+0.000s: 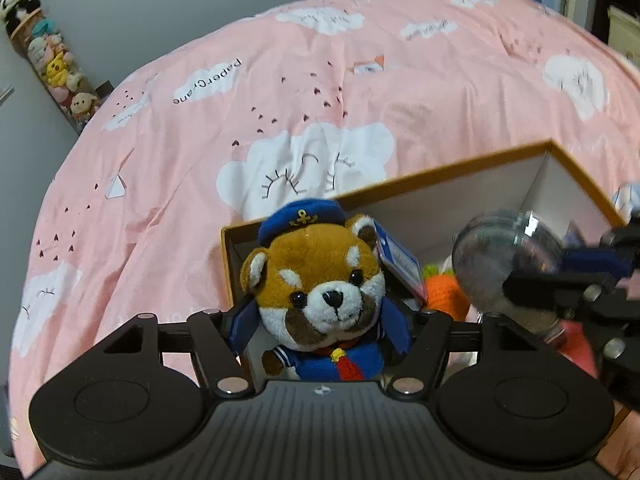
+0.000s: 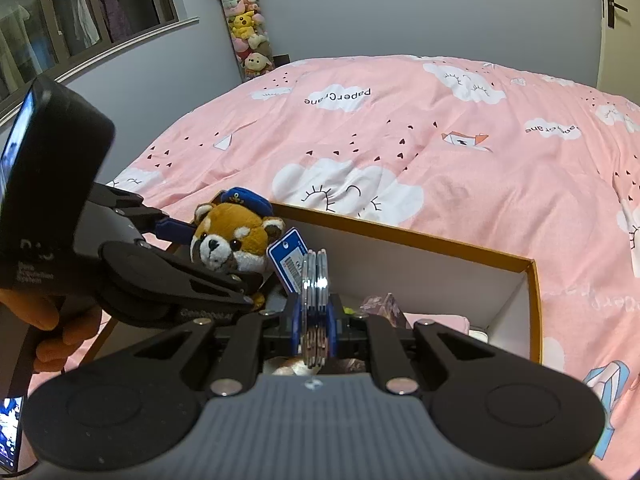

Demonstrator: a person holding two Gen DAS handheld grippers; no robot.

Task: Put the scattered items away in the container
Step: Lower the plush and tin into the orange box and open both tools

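Brown plush red panda in blue sailor cap (image 1: 320, 284) between my left gripper's (image 1: 320, 320) spread jaws at orange-rimmed white cardboard box's (image 1: 440, 174) near-left corner; my right gripper (image 2: 314, 320) clamped on clear glittery disc (image 2: 315, 292).

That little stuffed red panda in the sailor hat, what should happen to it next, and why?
Probably lift the left claw away. The brown plush red panda in a blue sailor cap already sits over the orange-rimmed cardboard box, and the claw's blue pads look spread to either side of it.
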